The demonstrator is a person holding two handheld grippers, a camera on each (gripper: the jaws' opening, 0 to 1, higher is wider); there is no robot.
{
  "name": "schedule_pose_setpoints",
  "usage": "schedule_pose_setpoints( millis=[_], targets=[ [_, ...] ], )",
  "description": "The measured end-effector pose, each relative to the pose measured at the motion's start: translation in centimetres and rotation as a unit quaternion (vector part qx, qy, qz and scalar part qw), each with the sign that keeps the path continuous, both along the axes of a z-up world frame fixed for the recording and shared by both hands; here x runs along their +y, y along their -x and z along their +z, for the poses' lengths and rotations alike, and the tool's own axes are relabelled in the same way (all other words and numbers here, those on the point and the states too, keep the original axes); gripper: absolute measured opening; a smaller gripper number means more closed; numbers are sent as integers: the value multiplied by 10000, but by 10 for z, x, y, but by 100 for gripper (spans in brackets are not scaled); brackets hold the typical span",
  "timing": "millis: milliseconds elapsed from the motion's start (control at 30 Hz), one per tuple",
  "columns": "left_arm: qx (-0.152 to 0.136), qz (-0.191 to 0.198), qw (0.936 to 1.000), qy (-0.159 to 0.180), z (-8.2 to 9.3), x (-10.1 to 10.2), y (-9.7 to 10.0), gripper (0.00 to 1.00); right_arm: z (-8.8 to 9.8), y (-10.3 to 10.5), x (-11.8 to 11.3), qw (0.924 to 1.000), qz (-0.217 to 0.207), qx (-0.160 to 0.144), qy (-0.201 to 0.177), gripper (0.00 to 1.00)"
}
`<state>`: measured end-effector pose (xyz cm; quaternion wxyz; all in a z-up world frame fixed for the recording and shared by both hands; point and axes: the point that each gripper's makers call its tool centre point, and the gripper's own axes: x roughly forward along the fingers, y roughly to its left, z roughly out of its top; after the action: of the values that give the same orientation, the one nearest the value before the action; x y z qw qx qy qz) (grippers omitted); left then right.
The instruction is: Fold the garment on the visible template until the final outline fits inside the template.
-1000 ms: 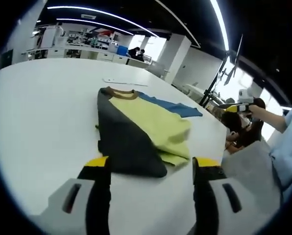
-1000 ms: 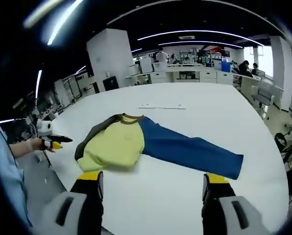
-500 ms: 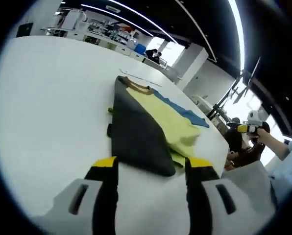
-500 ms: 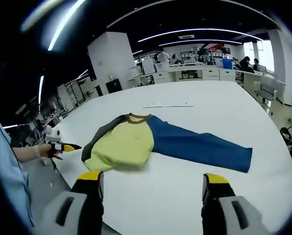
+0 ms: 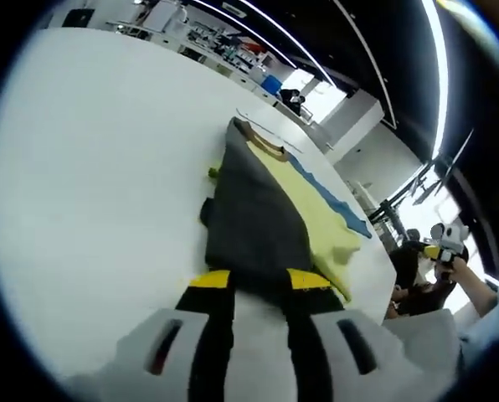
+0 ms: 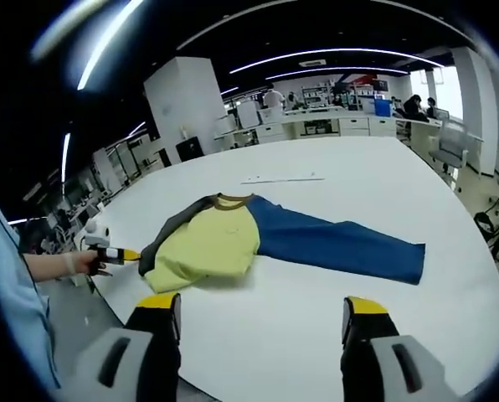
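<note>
A long-sleeved shirt lies on the white table [image 6: 375, 167]. It has a yellow body [image 6: 209, 247], a brown collar [image 6: 230, 201] and a blue sleeve [image 6: 342, 247] spread flat to the right. The dark grey sleeve [image 5: 258, 226] is folded across the yellow body [image 5: 321, 219]. My left gripper [image 5: 259, 280] has its jaws drawn in on either side of that sleeve's end, with a small gap still showing. A gloved hand holds the left gripper [image 6: 115, 253] at the shirt's left edge. My right gripper [image 6: 260, 306] hangs open over bare table in front of the shirt. It shows far off as the right gripper [image 5: 444, 249].
A thin pale strip [image 6: 281, 178] lies on the table beyond the collar. The table's near edge runs close under the shirt's hem. A person's light blue sleeve [image 6: 7, 293] is at the left. Desks, shelves and seated people [image 6: 413, 107] fill the background.
My left gripper has moved forward and low to the dark sleeve's end, and its jaws have narrowed around it. The right gripper has stayed open and nearly still.
</note>
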<state>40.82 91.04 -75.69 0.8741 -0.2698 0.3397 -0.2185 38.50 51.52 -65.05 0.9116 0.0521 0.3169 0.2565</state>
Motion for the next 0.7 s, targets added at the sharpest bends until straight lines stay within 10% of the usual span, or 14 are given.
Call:
schedule_pose_setpoints(
  millis=[700],
  targets=[
    [-1159, -1061, 9876, -66, 85, -79, -42, 0, -4, 12, -6, 9998, -98, 130, 61, 74]
  ],
)
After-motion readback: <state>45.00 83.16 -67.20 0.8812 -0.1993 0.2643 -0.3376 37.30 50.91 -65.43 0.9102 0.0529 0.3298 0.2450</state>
